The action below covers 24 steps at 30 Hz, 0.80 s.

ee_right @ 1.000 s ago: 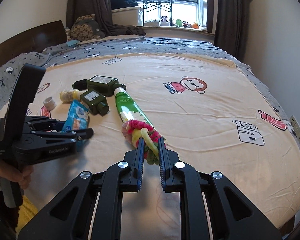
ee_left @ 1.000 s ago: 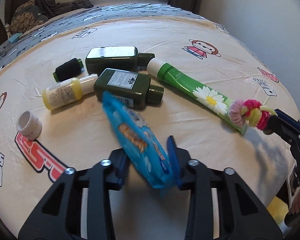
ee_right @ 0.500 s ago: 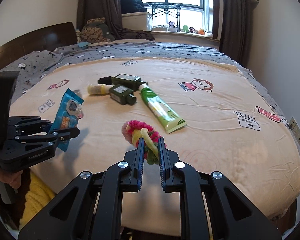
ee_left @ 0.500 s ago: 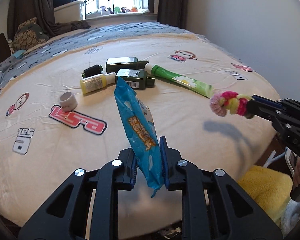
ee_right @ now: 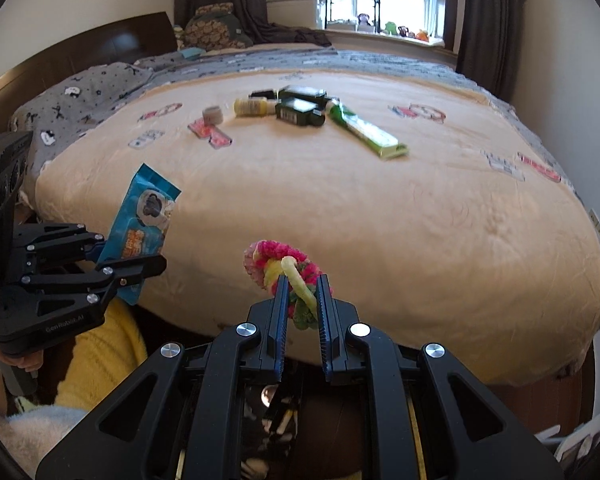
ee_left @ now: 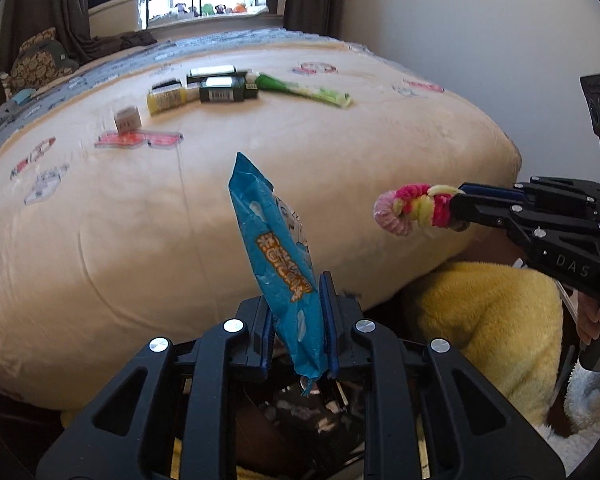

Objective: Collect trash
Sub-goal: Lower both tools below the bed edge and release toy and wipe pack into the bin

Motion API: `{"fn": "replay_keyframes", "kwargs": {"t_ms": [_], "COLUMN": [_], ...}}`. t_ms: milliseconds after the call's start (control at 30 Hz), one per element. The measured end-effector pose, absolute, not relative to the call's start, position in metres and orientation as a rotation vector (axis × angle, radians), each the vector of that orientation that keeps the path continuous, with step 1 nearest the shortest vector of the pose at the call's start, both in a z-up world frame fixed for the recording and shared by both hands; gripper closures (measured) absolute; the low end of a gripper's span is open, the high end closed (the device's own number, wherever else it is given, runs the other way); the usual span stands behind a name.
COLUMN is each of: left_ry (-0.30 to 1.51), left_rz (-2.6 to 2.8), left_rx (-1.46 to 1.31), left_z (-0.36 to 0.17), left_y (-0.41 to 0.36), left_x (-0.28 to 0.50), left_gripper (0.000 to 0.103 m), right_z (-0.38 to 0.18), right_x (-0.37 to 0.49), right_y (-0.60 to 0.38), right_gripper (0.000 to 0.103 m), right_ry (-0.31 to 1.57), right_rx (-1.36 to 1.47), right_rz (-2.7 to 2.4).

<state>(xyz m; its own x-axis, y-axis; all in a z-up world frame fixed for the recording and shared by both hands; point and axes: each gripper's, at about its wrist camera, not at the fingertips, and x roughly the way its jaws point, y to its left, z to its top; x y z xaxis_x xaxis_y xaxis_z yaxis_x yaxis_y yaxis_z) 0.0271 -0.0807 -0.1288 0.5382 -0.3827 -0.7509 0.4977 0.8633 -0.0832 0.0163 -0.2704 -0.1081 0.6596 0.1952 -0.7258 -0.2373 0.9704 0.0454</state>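
Note:
My left gripper [ee_left: 296, 308] is shut on a blue snack wrapper [ee_left: 278, 264], held upright off the near edge of the bed; it also shows in the right wrist view [ee_right: 140, 236]. My right gripper [ee_right: 302, 300] is shut on a pink, yellow and green fuzzy pipe-cleaner tangle [ee_right: 284, 268], seen in the left wrist view [ee_left: 412, 208] to the right of the wrapper. Both are held past the bed edge, above a dark bin with trash [ee_left: 300, 412] on the floor, also below my right gripper [ee_right: 276, 404].
On the cream blanket [ee_right: 340, 208] lie two dark green bottles [ee_right: 300, 110], a yellow bottle [ee_right: 252, 106], a green tube [ee_right: 364, 130] and a small white cap [ee_right: 213, 114]. A yellow fluffy cloth [ee_left: 488, 320] lies by the bed. A wall is at right.
Both grippers have pulled back from the bed and lowered past its near edge with their items; the bin has come into view below them.

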Motion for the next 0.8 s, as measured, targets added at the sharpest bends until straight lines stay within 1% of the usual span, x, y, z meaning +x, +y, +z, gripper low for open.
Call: {"fn": "replay_keyframes", "kwargs": {"t_ms": [133,500,633,800], "left_ry": [0.933,1.174,1.237,1.269], "left_rz": [-0.544,-0.565,-0.554,-0.553], "left_rx": [0.157,0.186,0.177,0.176], "left_z": [-0.161,-0.237,-0.254,-0.263], "left_y": [-0.083,-0.081,-0.081,-0.081], "left_x": [0.015,0.005,0.008,0.009], "left_gripper": [0.084,0.083,0.082,0.081], "right_z": [-0.130,-0.215,-0.239,-0.261], "right_x": [0.006,0.003,0.007,0.011], "right_y": [-0.268,-0.244,-0.241,-0.239], "right_gripper": [0.088,0.088,0.088,0.088], "right_ry": [0.876,1.095,1.155,1.215], "right_rx": [-0.030,-0.026,0.003,0.040], "right_rz": [0.248,0.267,0.251,0.246]}}
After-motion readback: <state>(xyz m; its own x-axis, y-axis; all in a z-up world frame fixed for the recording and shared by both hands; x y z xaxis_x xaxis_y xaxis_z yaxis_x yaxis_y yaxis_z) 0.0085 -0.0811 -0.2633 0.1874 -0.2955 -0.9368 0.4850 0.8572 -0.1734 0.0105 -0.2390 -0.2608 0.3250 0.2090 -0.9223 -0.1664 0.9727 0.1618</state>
